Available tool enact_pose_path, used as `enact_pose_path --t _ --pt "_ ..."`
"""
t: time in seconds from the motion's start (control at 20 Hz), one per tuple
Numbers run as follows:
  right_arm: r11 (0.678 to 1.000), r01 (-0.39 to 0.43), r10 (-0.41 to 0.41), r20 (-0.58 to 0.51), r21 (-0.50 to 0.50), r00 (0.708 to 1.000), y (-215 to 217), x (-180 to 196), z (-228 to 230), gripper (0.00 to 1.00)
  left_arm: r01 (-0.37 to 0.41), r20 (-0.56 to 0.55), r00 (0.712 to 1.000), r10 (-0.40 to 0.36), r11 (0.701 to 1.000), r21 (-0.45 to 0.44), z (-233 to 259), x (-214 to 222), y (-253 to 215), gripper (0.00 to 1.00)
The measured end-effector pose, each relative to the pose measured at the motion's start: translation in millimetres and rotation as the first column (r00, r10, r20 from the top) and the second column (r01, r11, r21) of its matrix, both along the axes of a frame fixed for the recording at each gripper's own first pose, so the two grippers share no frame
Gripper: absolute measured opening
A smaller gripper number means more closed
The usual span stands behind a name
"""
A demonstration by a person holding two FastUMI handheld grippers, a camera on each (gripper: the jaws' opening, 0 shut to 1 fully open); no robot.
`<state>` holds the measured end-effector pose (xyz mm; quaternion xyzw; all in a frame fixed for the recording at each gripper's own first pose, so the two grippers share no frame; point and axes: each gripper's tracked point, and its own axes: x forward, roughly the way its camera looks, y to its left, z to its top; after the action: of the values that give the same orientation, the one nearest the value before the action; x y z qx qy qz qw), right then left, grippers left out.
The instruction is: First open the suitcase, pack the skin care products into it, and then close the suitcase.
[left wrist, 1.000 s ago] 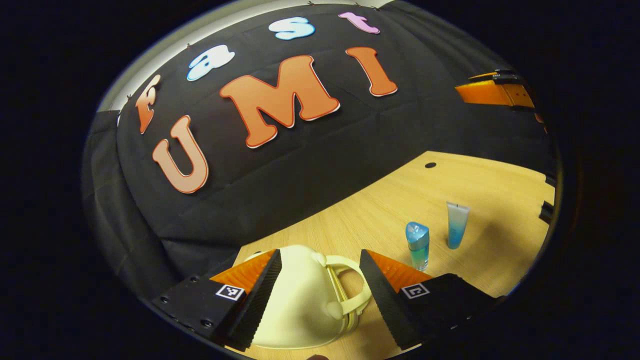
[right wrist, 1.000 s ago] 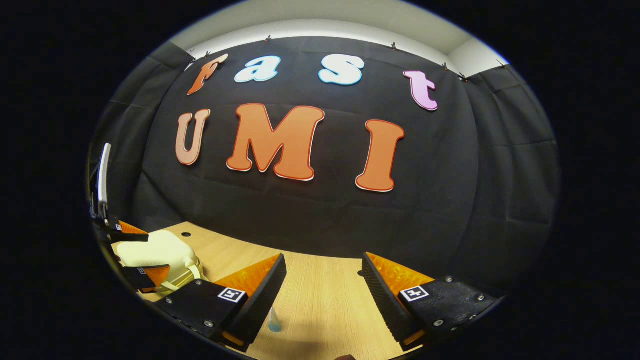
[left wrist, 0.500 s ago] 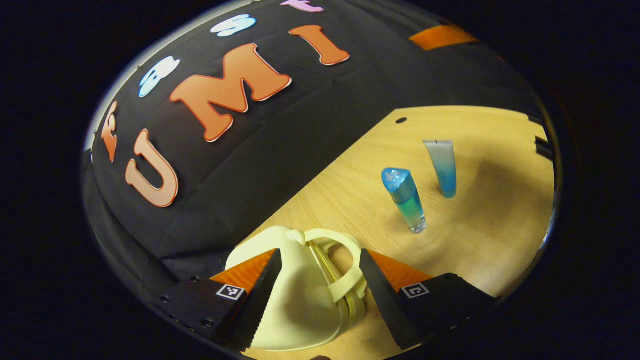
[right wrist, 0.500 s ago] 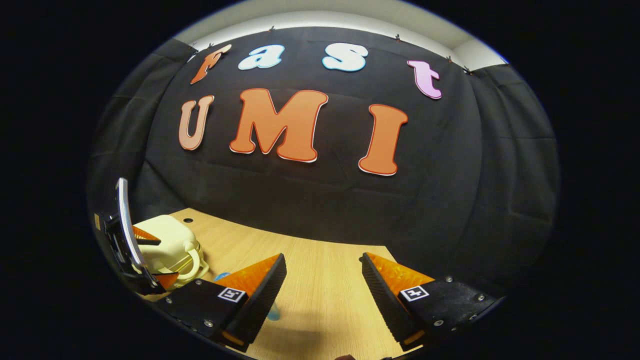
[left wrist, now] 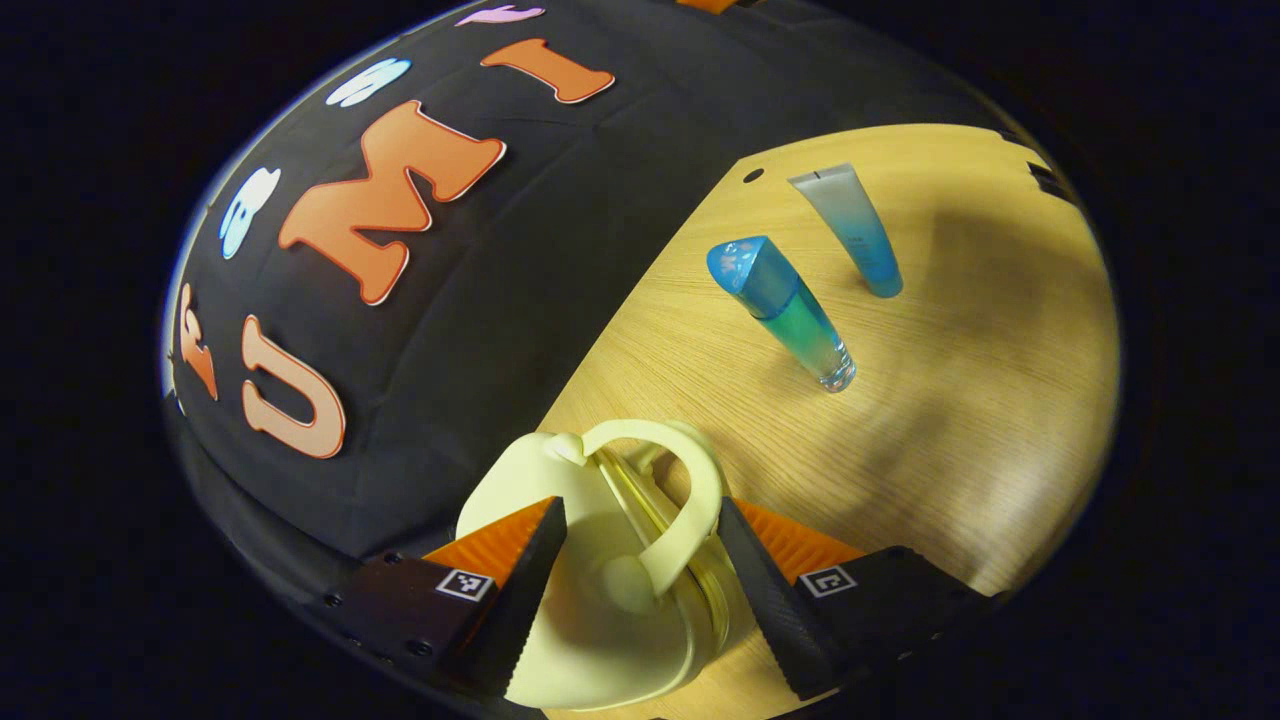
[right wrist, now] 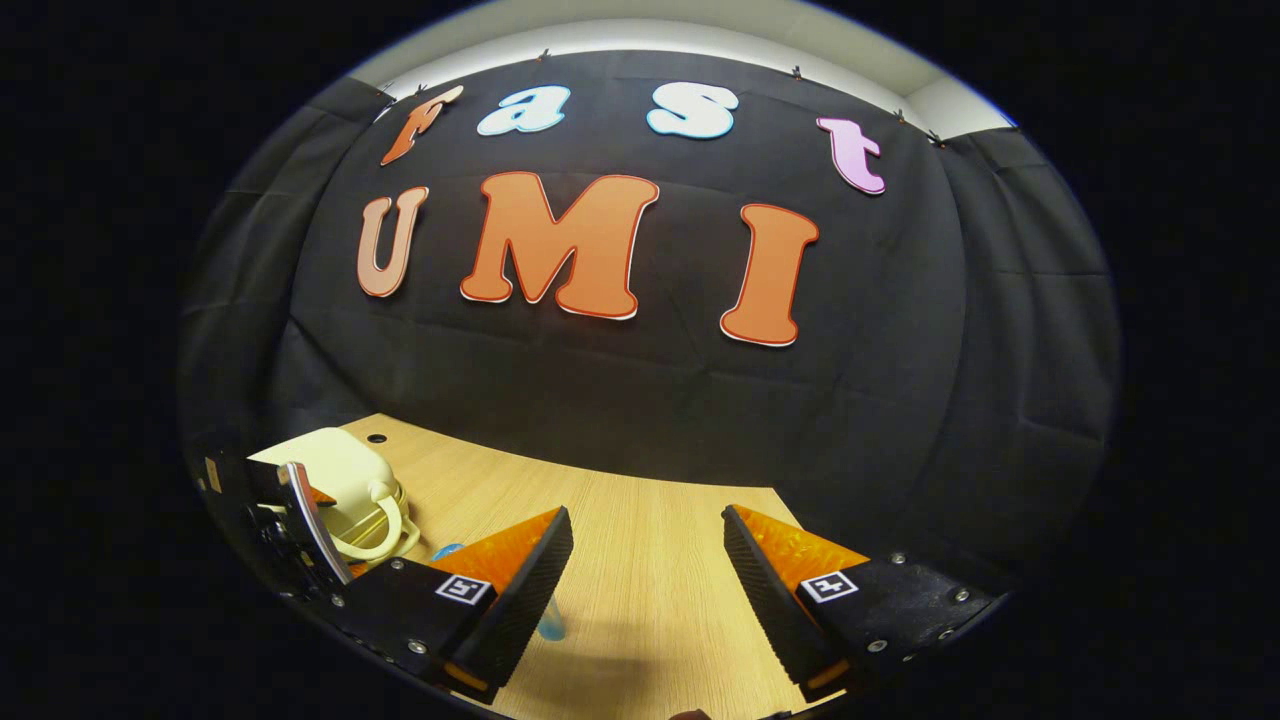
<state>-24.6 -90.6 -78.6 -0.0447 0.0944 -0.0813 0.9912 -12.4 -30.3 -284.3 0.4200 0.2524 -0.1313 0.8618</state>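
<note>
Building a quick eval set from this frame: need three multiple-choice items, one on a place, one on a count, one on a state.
1. Where is the suitcase?
A. between the left gripper's fingers
B. behind the tube
C. under the right gripper

2. How many skin care products stand on the table?
A. one
B. two
C. four

3. What state is the suitcase in?
A. lying wide open
B. closed
C. open with a bottle inside

Key: 1 A, the left gripper view shows the cream case between its open fingers. 2 B, a blue-capped bottle and a tube stand there. 3 B, its two halves meet along the seam under the handle.
</note>
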Motion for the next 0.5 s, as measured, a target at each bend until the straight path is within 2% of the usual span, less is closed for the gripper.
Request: enact_pose_path --t 0.05,0.25,0.35,0.4,0.5 --pt "1.0 -0.002 0.002 0.0 0.003 1.0 1 0 0 0.97 0.017 -0.016 1.0 -0.016 0.999 0.039 -5 0 -2 0.93" --pt "1.0 -0.004 0.004 0.005 -0.002 1.0 4 0 2 0.96 0.051 -0.006 0.999 -0.05 0.99 0.131 -13 2 -9 0.32" --pt "1.0 0.0 0.0 0.006 -0.005 1.0 3 1 2 0.96 0.045 0.03 0.998 -0.049 0.991 0.126 0 0 -10 0.16" --pt "1.0 0.001 -0.001 0.006 -0.001 1.0 3 1 2 0.97 0.034 0.012 0.999 -0.035 0.995 0.089 -5 2 -9 0.12" --pt "1.0 0.001 -0.001 0.004 0.008 1.0 5 3 1 0.97 0.012 -0.018 1.0 -0.011 1.0 0.014 -1 3 -9 0.12"
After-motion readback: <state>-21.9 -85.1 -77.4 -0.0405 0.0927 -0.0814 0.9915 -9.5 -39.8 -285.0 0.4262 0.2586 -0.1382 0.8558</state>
